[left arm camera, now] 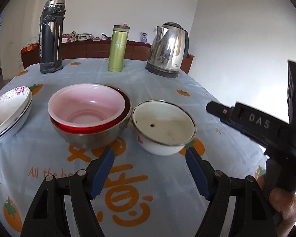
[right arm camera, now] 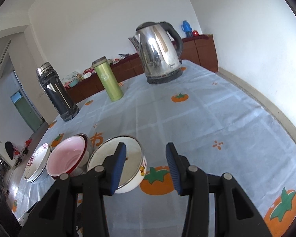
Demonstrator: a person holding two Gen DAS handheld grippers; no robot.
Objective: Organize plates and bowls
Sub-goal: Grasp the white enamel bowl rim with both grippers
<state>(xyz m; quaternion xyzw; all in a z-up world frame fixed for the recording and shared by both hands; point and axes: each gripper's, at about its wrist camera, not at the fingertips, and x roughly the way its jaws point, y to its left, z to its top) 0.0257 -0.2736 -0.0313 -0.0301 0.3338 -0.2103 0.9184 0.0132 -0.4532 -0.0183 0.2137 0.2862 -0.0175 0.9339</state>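
A pink bowl (left arm camera: 86, 106) sits nested in a red bowl, which sits in a steel bowl (left arm camera: 92, 136). A white enamel bowl (left arm camera: 163, 126) stands just right of them. Stacked white floral plates (left arm camera: 7, 112) lie at the left. My left gripper (left arm camera: 150, 169) is open and empty, low over the cloth in front of the bowls. My right gripper (right arm camera: 146, 167) is open and empty above the table, its left finger in front of the enamel bowl (right arm camera: 132, 152). The pink bowl (right arm camera: 66, 158) and the plates (right arm camera: 36, 162) show left of it. The right gripper also shows in the left wrist view (left arm camera: 246, 118).
A black and steel thermos (left arm camera: 50, 37), a green flask (left arm camera: 117, 48) and a steel kettle (left arm camera: 168, 48) stand along the far side of the table with a tomato-print cloth (left arm camera: 217, 122). A wooden cabinet (right arm camera: 203, 49) runs along the wall behind.
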